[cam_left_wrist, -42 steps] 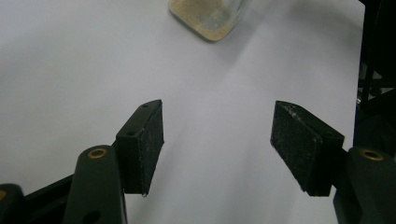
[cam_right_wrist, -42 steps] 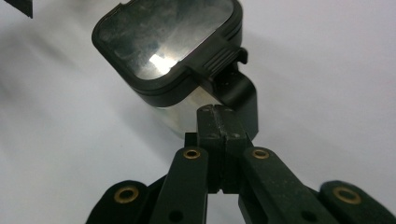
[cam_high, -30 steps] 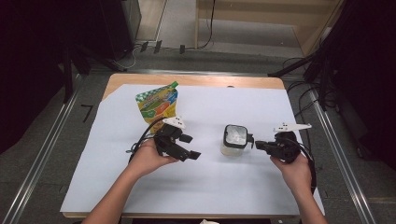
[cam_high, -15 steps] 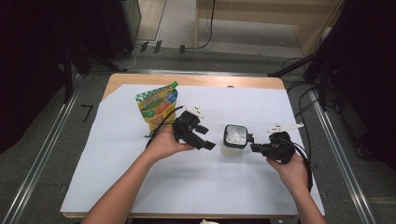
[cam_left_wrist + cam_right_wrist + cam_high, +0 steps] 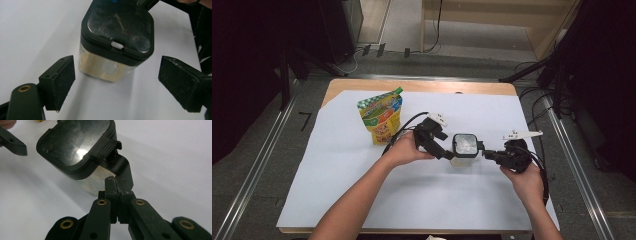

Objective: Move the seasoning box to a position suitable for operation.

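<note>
1. Container (image 5: 464,149) with a black lid stands upright on the white sheet (image 5: 337,190) that covers the table, about in the middle between the two hands. Its body is clear, and a light beige powder or grain fills the lower part, as the left gripper view shows (image 5: 105,67).
2. Left gripper (image 5: 443,150) is just beside the container on its left side in the high view. Its jaws are wide apart and have just been opening. In the left gripper view the two black pads (image 5: 61,81) stand on either side of the container, but they do not touch it; the container is a little ahead of them, with white sheet showing between.
3. Right gripper (image 5: 487,153) comes from the right side and points at the container. Its jaws are pressed fully together. In the right gripper view the closed tips (image 5: 117,183) lie against the black hinge tab at the edge of the lid (image 5: 75,142). I cannot tell if they pinch the tab or only touch it.
4. Lid is closed on the container and has a small white mark at its front latch in the left gripper view.
5. Snack pouch (image 5: 382,116), coloured yellow, green and orange, stands on the sheet behind the left hand (image 5: 404,149), well apart from the container.
6. Right hand (image 5: 524,180) holds its gripper low, near the sheet.
</note>
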